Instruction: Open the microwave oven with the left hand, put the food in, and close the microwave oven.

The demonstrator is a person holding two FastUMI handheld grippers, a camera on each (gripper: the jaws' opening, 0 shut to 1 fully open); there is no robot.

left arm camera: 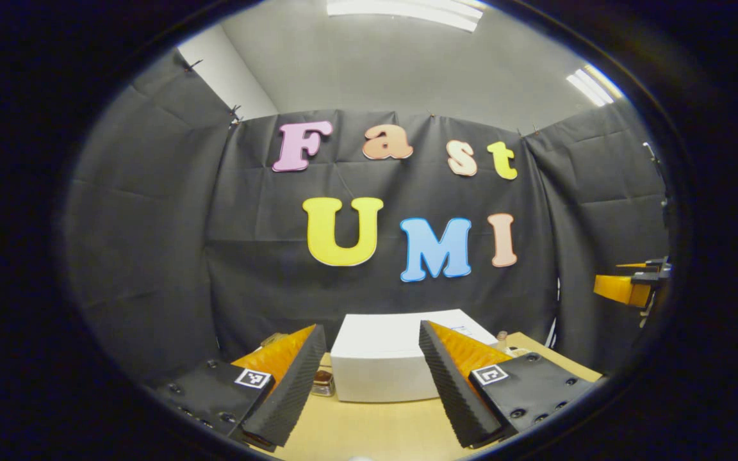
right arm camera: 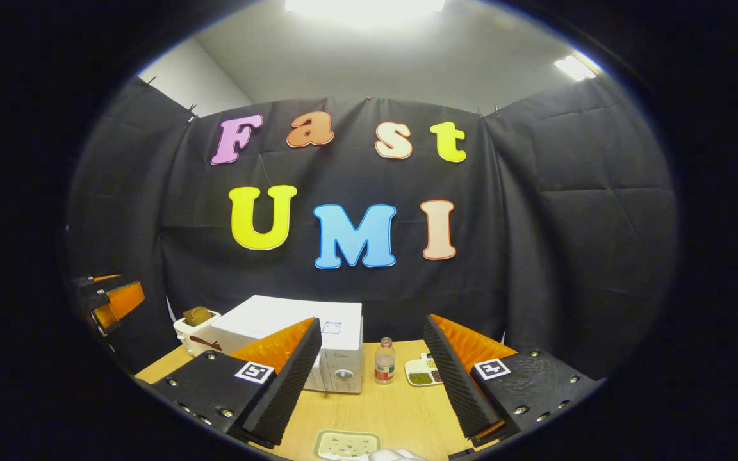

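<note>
- your left gripper (left arm camera: 366, 384) has its jaws spread wide with nothing between them; it hangs above the surface (left arm camera: 375, 429), and the microwave oven (left arm camera: 385, 362) sits framed in the gap, a line-up that would suit a reach for the door.
- your right gripper (right arm camera: 372, 378) also has its jaws wide and holds nothing; it hovers back from the things, probably to leave the oven front clear.
- in the right gripper view the microwave oven (right arm camera: 318, 339) stands on the surface (right arm camera: 401, 410) toward the left, its door looking shut, though part of the front is hidden behind a finger.
- just below the right jaws, at the near edge, lies a pale patterned plate (right arm camera: 346, 444) with something white beside it; i cannot tell whether this is the food.
- a bottle (right arm camera: 385, 362) stands just right of the oven, and a small tray of green bits (right arm camera: 423, 372) lies beside it.
- a white appliance holding a brown piece (right arm camera: 197, 323) sits behind the oven on the left.
- with the door shut, the scene fits both food waiting outside and food already inside; the pictures don't settle which.
</note>
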